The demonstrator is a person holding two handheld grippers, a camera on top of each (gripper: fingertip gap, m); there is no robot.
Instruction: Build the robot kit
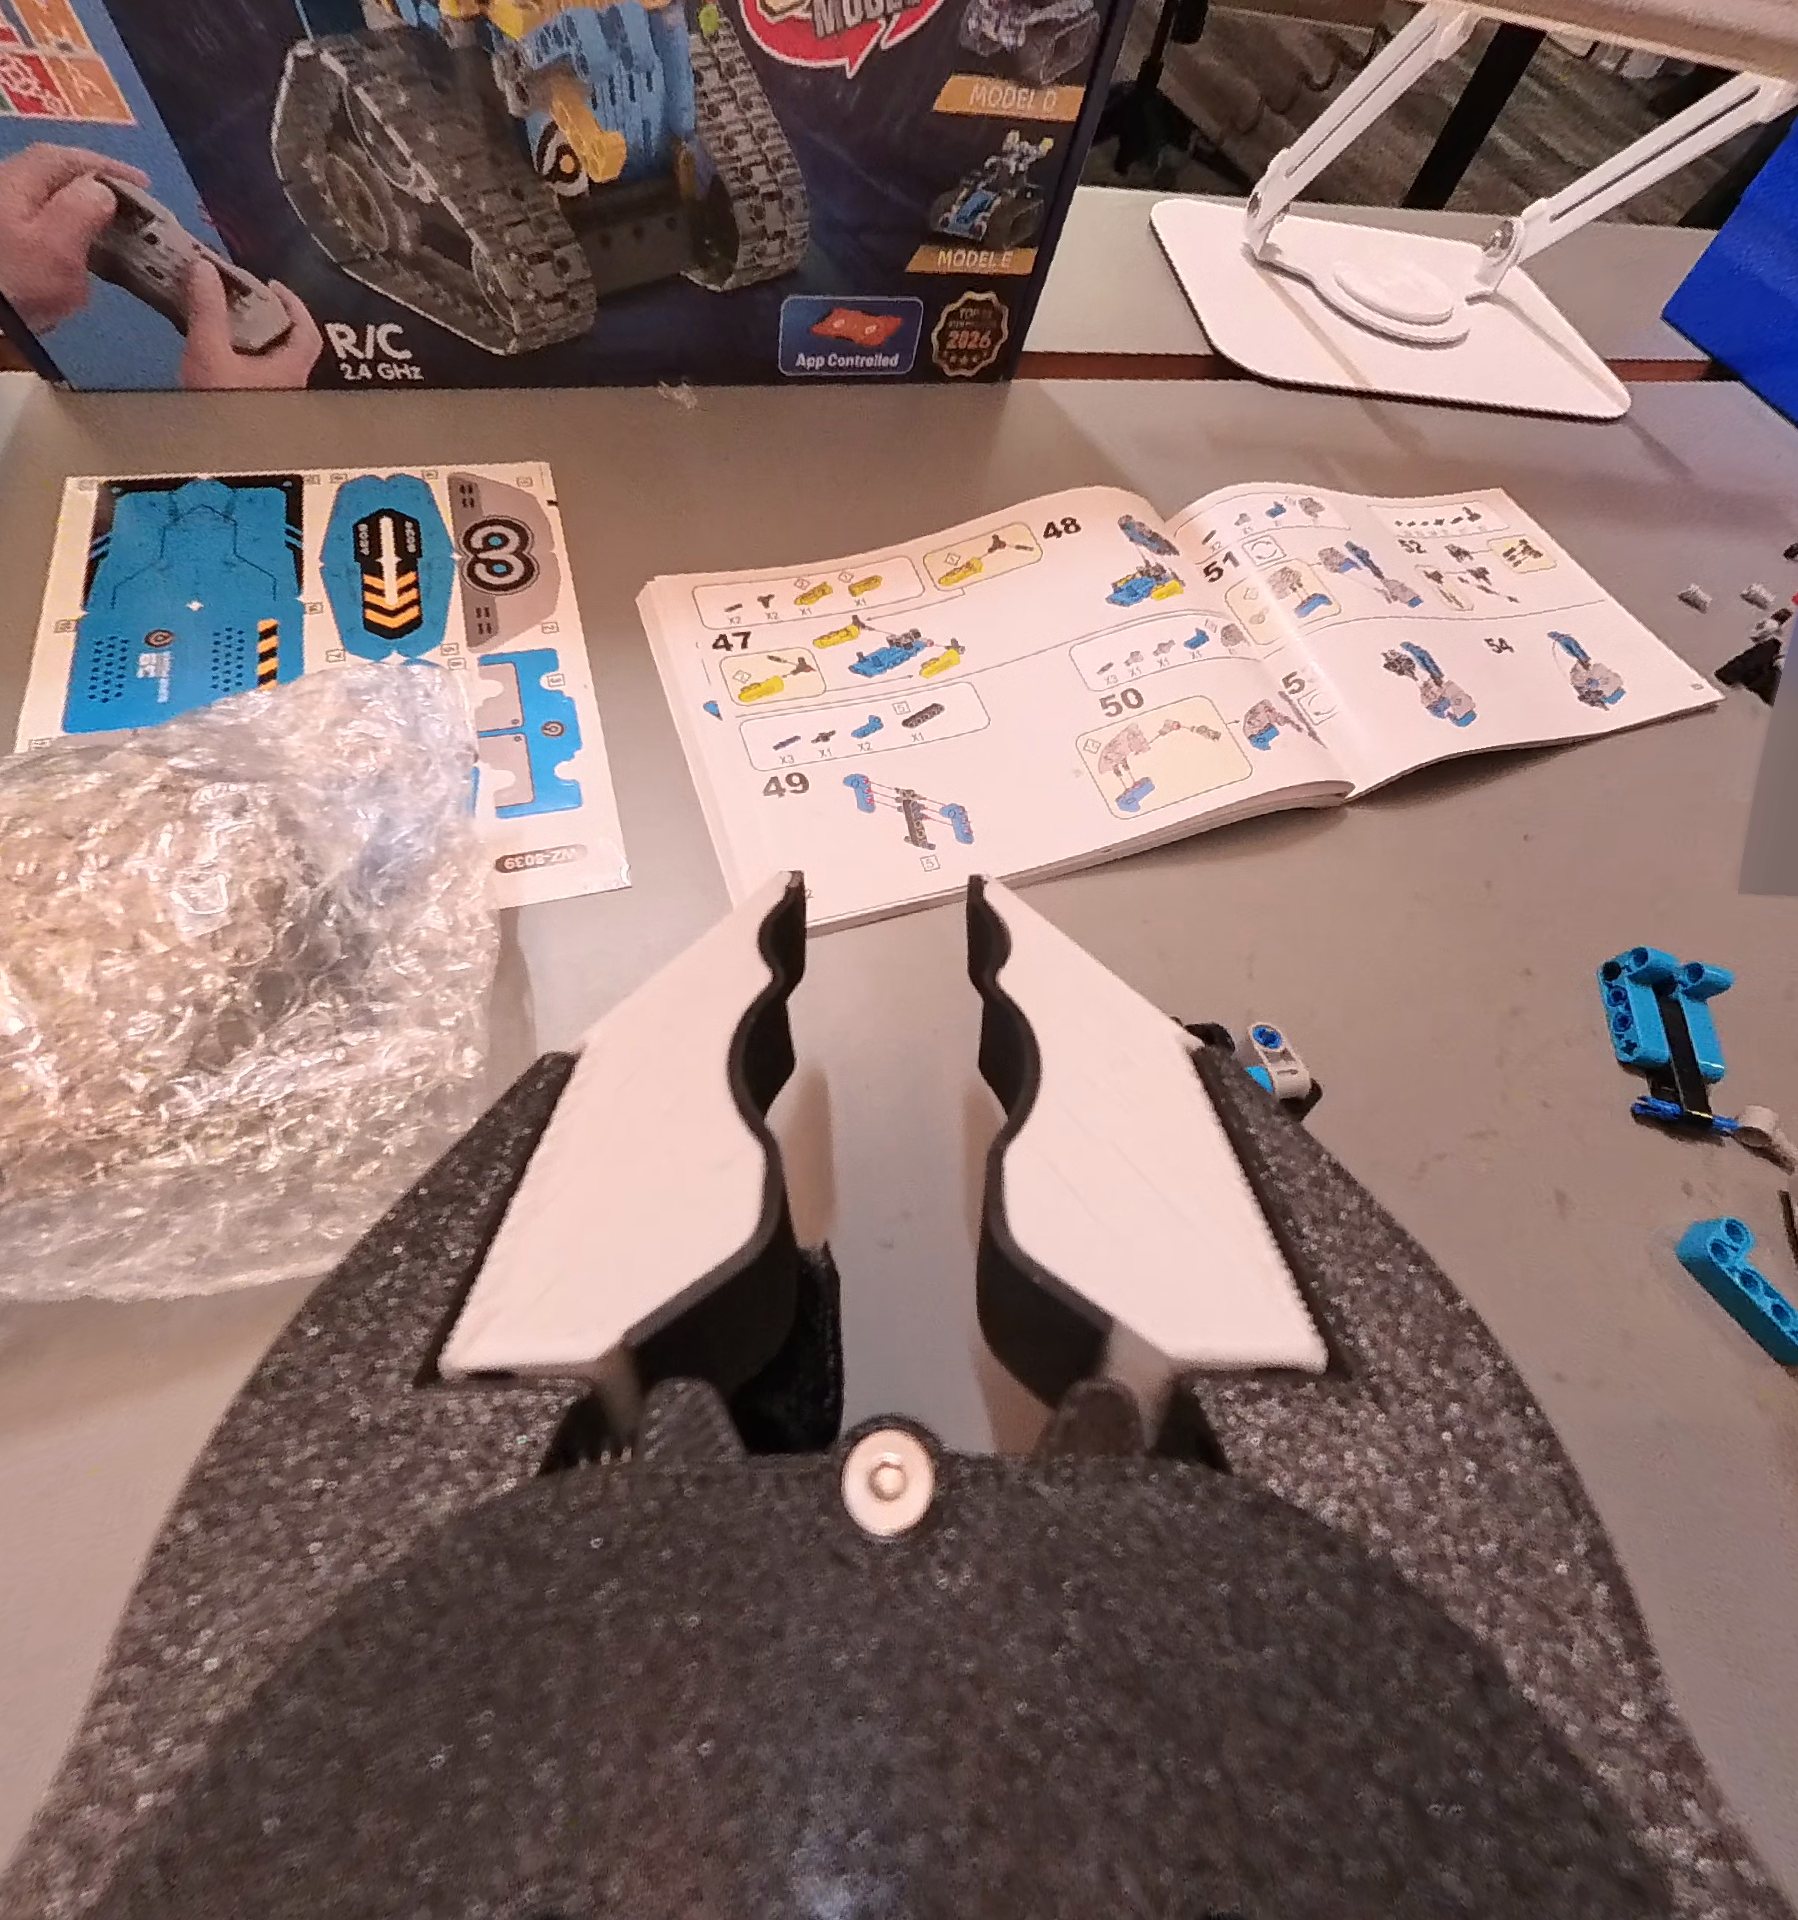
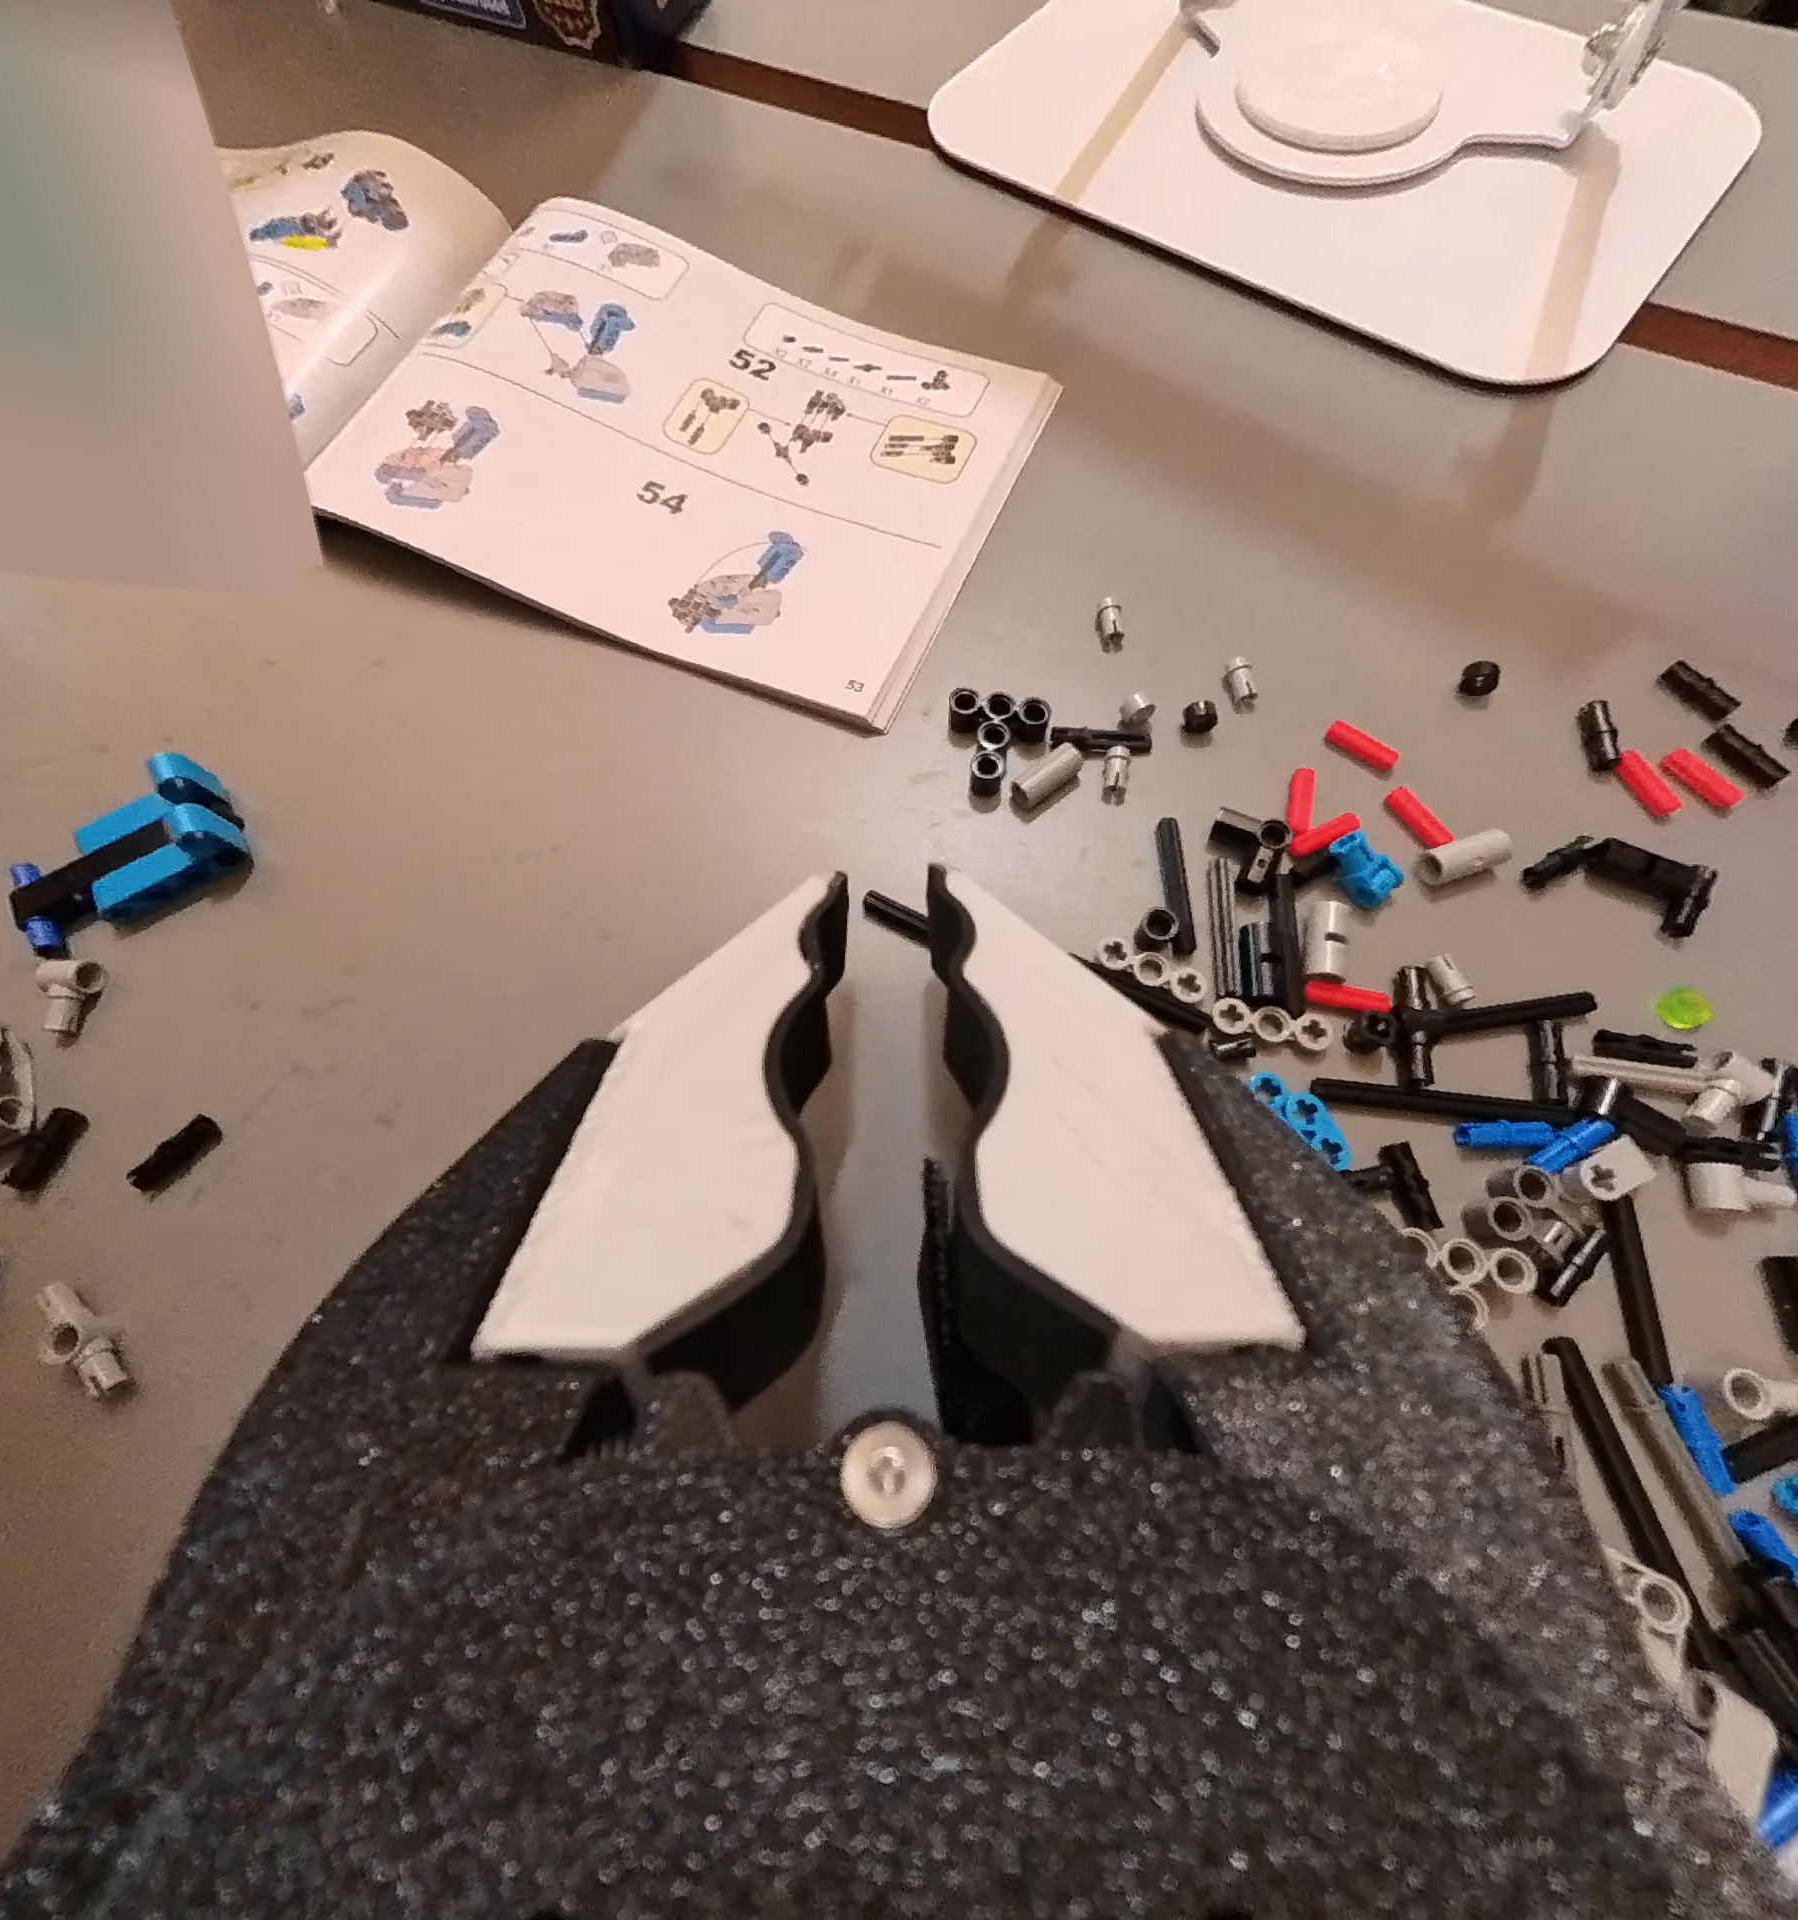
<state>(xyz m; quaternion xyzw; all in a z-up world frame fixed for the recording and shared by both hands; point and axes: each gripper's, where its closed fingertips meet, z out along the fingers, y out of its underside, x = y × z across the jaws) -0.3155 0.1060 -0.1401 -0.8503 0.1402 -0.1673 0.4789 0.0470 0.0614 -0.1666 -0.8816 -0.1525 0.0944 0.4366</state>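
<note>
My left gripper (image 1: 884,902) is open and empty, low over the grey table, its tips just short of the front edge of an open instruction booklet (image 1: 978,675). My right gripper (image 2: 887,883) is open with a narrow gap; a thin black axle (image 2: 893,912) lies on the table between and just past its tips. A spread of small black, grey, red and blue building parts (image 2: 1497,1039) lies to its right. A small blue and black assembly (image 2: 147,842) lies to its left and also shows in the left wrist view (image 1: 1664,1018). The booklet (image 2: 666,468) lies ahead.
A toy box (image 1: 562,187) stands at the back. A sticker sheet (image 1: 251,603) and a crumpled clear plastic bag (image 1: 178,987) lie at the left. A white stand (image 1: 1394,312) sits at the back right. A blue L-beam (image 1: 1747,1294) and a small blue-grey part (image 1: 1274,1060) lie nearby. Spacing between my two grippers at the tips: around 35 cm. Left tips and right tips are each some 20 cm from the blue L-beam (image 1: 1747,1294).
</note>
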